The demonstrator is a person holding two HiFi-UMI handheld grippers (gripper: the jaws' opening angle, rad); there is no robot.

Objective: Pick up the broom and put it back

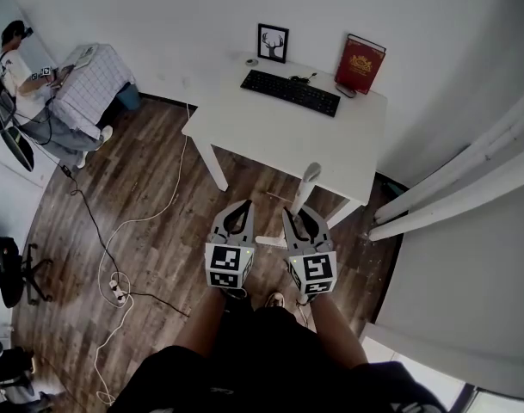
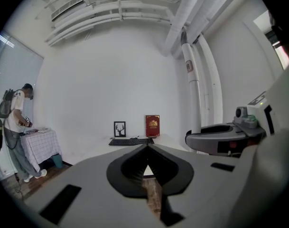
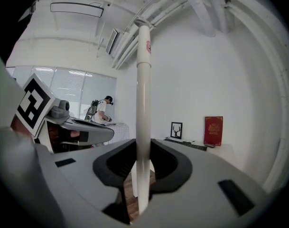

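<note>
In the head view, the broom handle (image 1: 306, 183) is a smooth white round pole. It stands upright in the right gripper (image 1: 298, 218), just in front of the near edge of the white table (image 1: 279, 136). Its rounded top points up toward the camera. The left gripper (image 1: 238, 209) is just beside the right one, on its left. Both are grey plastic with a marker cube at the near end. On the far part of the table lie a flat black keyboard (image 1: 290, 91), a small framed picture (image 1: 273, 43) and a red book (image 1: 360, 64). The floor (image 1: 141, 196) is of dark wooden planks, and a thin white cable (image 1: 150, 218) curls over it.

In the left gripper view, the jaws of the left gripper (image 2: 146, 147) are closed tip to tip, with nothing between them. Their dark inner pads are ribbed. The table is far behind them.

In the right gripper view, the right gripper (image 3: 143, 148) is clamped on the broom handle (image 3: 143, 103). The pole is straight and glossy, and it rises from between the dark pads up toward the ceiling. The brush end cannot be seen.
</note>
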